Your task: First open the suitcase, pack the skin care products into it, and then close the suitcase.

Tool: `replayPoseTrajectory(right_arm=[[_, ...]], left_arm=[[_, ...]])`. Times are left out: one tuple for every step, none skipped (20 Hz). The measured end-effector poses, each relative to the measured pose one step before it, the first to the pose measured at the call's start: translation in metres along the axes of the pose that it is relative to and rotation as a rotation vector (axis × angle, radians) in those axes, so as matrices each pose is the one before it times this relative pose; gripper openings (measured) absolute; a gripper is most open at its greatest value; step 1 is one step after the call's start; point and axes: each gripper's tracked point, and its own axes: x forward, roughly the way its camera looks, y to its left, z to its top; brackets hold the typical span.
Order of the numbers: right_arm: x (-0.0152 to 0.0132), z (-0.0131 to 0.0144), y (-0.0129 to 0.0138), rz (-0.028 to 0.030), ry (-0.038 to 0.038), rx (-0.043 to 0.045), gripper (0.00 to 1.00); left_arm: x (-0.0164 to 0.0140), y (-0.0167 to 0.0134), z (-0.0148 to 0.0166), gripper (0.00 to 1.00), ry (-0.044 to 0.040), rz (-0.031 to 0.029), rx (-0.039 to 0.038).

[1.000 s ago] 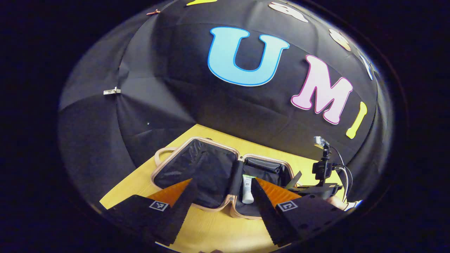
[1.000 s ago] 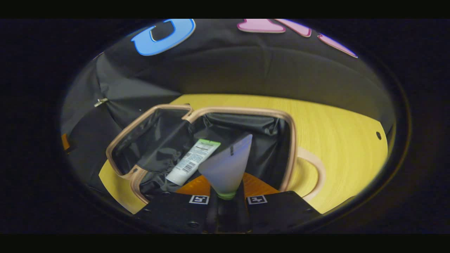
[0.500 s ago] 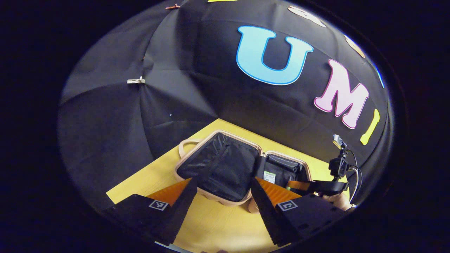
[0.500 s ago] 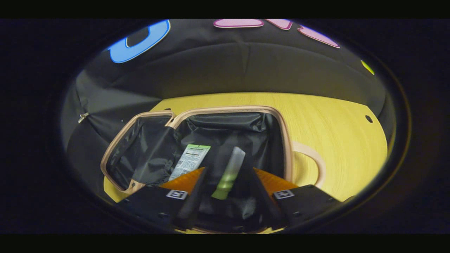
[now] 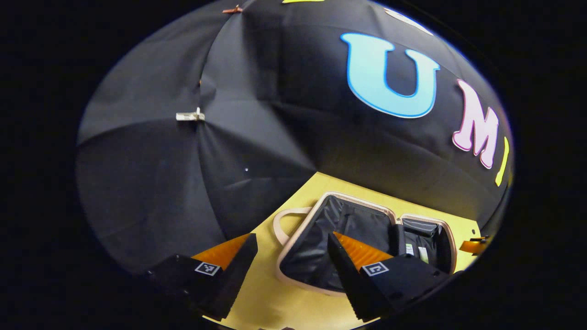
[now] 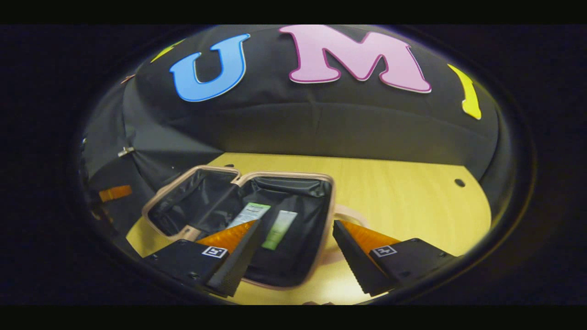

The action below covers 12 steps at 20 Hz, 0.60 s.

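Inside fabric-lined suitcase [image 6: 293, 266]: two flat tubes [image 6: 279, 229].

left gripper view: high, facing wall | right gripper view: nearer; both share suitcase [image 5: 362, 229] [image 6: 293, 247]

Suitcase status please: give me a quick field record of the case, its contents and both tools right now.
suitcase: open flat on the yellow table, both halves showing dark lining
contents: white tube and green tube, side by side in one half
other half: no products seen in it
left tool: open, holding nothing
right tool: open, holding nothing, above the case
lid: not yet closed
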Motion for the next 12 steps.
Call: replayPoseTrajectory(right_arm=[[-0.00888, -0.00157, -0.01226, -0.01060, -0.00324, -0.03236, 0.98], [-0.00919, -0.00297, -0.01338, -0.01721, -0.00056, -0.03324, 0.97], [-0.00790, -0.00435, -0.01333, -0.01803, -0.00115, -0.03450, 0.98], [-0.00566, -0.00606, -0.01067, -0.02130, -0.00483, -0.02586, 0.98], [-0.00443, -0.01075, -0.01124, -0.02567, 0.01382, -0.02375, 0.97], [-0.00555, -0.01385, -0.01032, -0.02206, 0.02593, -0.01570, 0.97], [-0.00501, -0.01372, -0.00479, -0.01024, 0.02679, 0.00599, 0.97], [-0.00133, -0.00734, -0.00238, -0.00294, 0.01463, 0.01560, 0.97], [-0.00076, -0.00589, -0.00187, -0.00151, 0.01042, 0.01341, 0.97], [0.00019, -0.00387, -0.00115, -0.00051, 0.00509, 0.00818, 0.97], [-0.00013, -0.00415, -0.00221, -0.00199, 0.00800, 0.00287, 0.97], [0.00034, -0.00183, -0.00278, -0.00468, 0.00198, 0.00039, 0.98]], left_arm=[[0.02025, 0.01265, 0.00008, 0.96, 0.02228, 0.00167, -0.04112], [0.01893, 0.00743, -0.00108, 0.96, 0.02052, -0.00843, -0.05360], [0.01803, 0.00357, 0.00075, 0.96, 0.01548, -0.03565, -0.06443], [0.01501, 0.00026, -0.00296, 0.96, 0.03811, -0.03707, -0.06508], [0.01505, 0.00458, -0.00210, 0.96, 0.03788, -0.01551, -0.04074], [0.01481, 0.01147, -0.00430, 0.96, 0.02855, 0.00931, -0.01870], [0.01177, 0.00974, 0.00154, 0.95, 0.01083, 0.00980, -0.00894], [0.01039, -0.00101, -0.00013, 0.95, 0.01035, -0.02566, -0.02841], [0.00720, -0.00572, -0.00163, 0.94, 0.02605, -0.04364, -0.04390], [0.00642, -0.00368, -0.00305, 0.92, 0.02302, -0.02703, -0.04393], [0.00787, -0.00274, -0.00991, 0.89, 0.05530, -0.02592, -0.04277], [0.00510, 0.00196, -0.01122, 0.84, 0.04890, 0.00333, -0.02819]])
